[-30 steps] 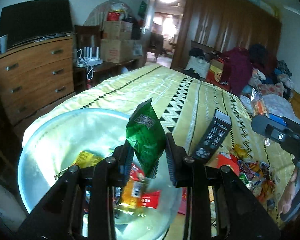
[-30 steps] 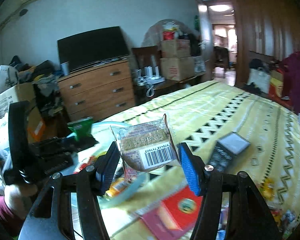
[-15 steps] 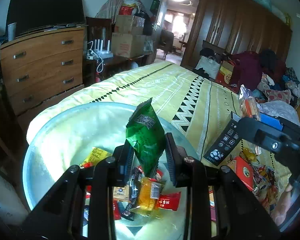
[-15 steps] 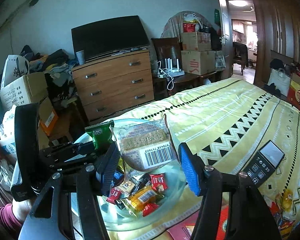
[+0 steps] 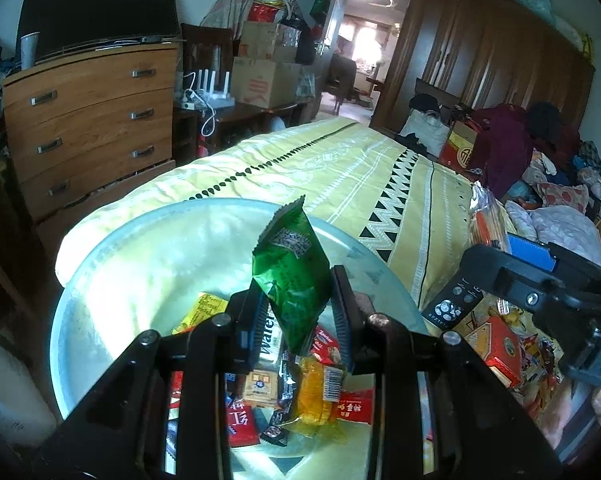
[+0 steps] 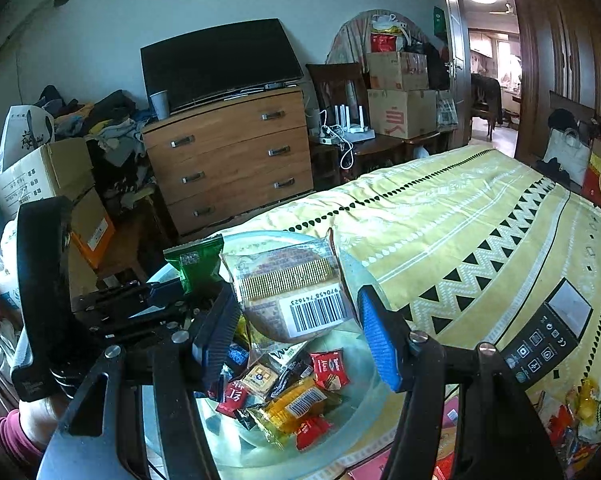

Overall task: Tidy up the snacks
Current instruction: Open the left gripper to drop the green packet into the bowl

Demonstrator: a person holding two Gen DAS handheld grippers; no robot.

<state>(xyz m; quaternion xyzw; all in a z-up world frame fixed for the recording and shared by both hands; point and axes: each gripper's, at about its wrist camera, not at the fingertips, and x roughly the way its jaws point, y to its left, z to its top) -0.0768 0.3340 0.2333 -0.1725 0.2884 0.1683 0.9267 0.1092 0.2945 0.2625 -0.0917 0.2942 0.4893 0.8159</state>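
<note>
My left gripper (image 5: pixel 298 312) is shut on a green snack packet (image 5: pixel 290 272) and holds it upright over a clear glass bowl (image 5: pixel 112 264) with several wrapped snacks in it. The green packet also shows in the right wrist view (image 6: pixel 196 260). My right gripper (image 6: pixel 296 332) is shut on a clear biscuit packet with a barcode (image 6: pixel 292 288), held above the same bowl (image 6: pixel 364 404). The biscuit packet shows edge-on in the left wrist view (image 5: pixel 486 222).
The bowl rests at the corner of a bed with a yellow patterned sheet (image 6: pixel 460 216). A black remote (image 6: pixel 548 332) lies on the sheet, with a red box (image 5: pixel 500 344) and loose sweets (image 6: pixel 572 420) near it. A wooden dresser (image 6: pixel 228 160) stands beyond the bed.
The right gripper has swung left with the biscuit packet from over the sheet to above the bowl. The left gripper keeps the green packet over the bowl, which now shows more of its snacks.
</note>
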